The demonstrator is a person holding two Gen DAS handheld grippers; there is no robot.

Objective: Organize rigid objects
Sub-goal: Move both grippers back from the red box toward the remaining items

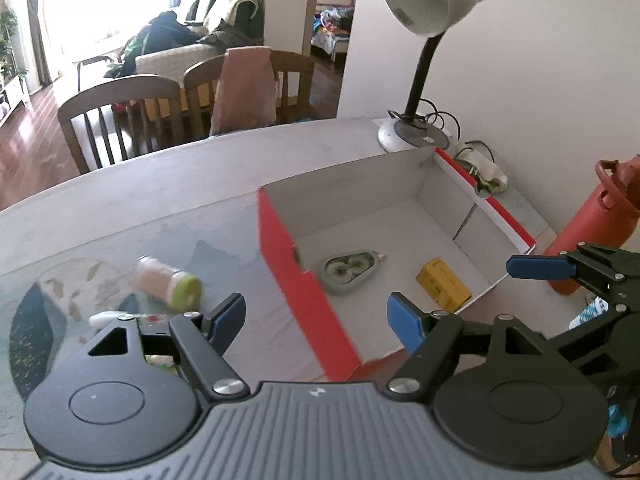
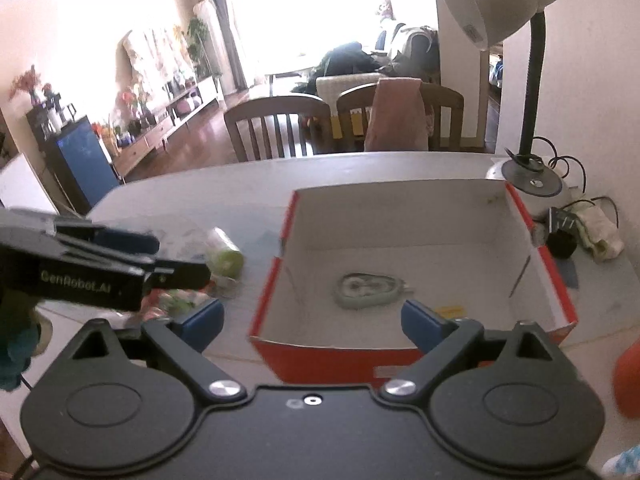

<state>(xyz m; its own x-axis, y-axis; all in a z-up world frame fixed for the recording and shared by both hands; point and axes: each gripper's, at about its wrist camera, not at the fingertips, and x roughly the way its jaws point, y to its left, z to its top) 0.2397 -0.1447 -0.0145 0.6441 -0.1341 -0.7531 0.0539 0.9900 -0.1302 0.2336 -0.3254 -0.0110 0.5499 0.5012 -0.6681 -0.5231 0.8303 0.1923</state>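
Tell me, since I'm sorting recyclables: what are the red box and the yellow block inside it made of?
The red box looks like cardboard: matte white inside, folded flaps, thin cut edges. The yellow block has a smooth, sharp-edged surface with dark print; possibly a printed carton or plastic, hard to tell.

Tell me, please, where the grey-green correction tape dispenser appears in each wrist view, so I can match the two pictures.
Left wrist view: the tape dispenser lies on the box floor, just right of centre, left of the yellow block.
Right wrist view: the tape dispenser lies mid-floor of the box, slightly below centre.
Shared landmark: the red-sided box and the desk lamp behind it.
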